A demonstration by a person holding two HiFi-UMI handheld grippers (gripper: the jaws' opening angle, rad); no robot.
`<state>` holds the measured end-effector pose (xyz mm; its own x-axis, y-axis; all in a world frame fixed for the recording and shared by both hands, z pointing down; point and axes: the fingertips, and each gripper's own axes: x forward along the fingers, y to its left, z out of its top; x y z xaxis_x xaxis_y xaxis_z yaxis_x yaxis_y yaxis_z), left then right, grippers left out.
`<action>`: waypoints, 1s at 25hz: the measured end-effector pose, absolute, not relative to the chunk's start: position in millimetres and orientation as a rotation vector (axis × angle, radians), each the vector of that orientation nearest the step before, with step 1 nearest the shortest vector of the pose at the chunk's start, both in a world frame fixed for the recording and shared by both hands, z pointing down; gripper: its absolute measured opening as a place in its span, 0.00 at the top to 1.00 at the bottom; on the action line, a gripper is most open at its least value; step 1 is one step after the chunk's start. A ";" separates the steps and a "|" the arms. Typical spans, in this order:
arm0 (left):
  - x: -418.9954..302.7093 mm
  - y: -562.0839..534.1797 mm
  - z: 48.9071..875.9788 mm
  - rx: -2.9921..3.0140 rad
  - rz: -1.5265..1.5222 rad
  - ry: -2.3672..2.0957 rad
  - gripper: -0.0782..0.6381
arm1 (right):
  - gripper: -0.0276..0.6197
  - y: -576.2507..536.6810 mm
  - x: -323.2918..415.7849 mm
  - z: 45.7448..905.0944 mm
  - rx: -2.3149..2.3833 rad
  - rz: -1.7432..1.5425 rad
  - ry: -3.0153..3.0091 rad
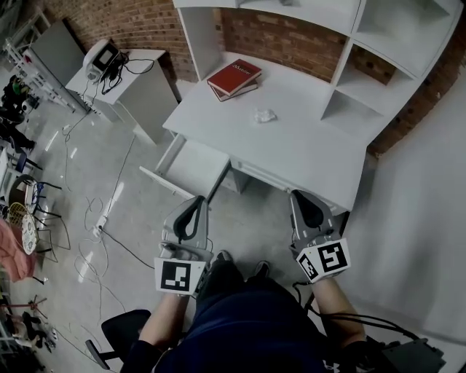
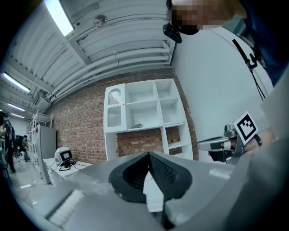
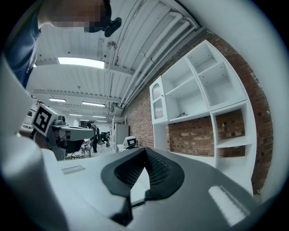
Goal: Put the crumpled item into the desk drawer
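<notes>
Both hang short of the white wooden desk's (image 1: 306, 142) front edge | white drawer (image 1: 192, 167) stands open ahead of left gripper (image 1: 195, 202) | crumpled white paper wad (image 1: 264, 115) mid-desktop, well apart | left gripper and right gripper (image 1: 301, 195) jaws tip-to-tip, holding nothing

The desk (image 1: 291, 138) is smooth matt white; the crumpled item (image 1: 265, 115) looks like white paper. The brick wall (image 1: 138, 22) is rough, the floor (image 1: 109, 211) glossy. My left gripper (image 2: 149, 155) and right gripper (image 3: 144, 151) are matt grey plastic, pads (image 2: 163, 172) ribbed black.

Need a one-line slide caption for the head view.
Both shut and empty, left tongs and right tongs held before the desk; crumpled paper on top, drawer open.
</notes>
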<state>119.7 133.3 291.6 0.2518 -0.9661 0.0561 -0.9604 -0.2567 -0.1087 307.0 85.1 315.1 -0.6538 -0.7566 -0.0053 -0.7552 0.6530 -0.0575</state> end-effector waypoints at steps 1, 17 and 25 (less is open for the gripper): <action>115.7 130.7 293.2 -2.442 -0.171 1.891 0.89 | 0.95 82.0 305.9 316.4 -1.298 -0.080 2.832; 34.8 5.0 305.1 -2.571 -0.100 1.802 0.89 | 0.95 -20.8 259.2 322.2 -1.564 -0.084 2.759; -1.2 -47.5 313.1 -2.674 -0.066 1.723 0.89 | 0.95 -54.9 222.4 324.8 -1.689 -0.094 2.737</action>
<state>-1.2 -47.5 313.1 0.4130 -0.9090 0.0563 -0.9106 -0.4131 0.0110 222.4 -54.9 324.8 -0.4468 -0.8896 0.0951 -0.8940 0.4480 -0.0096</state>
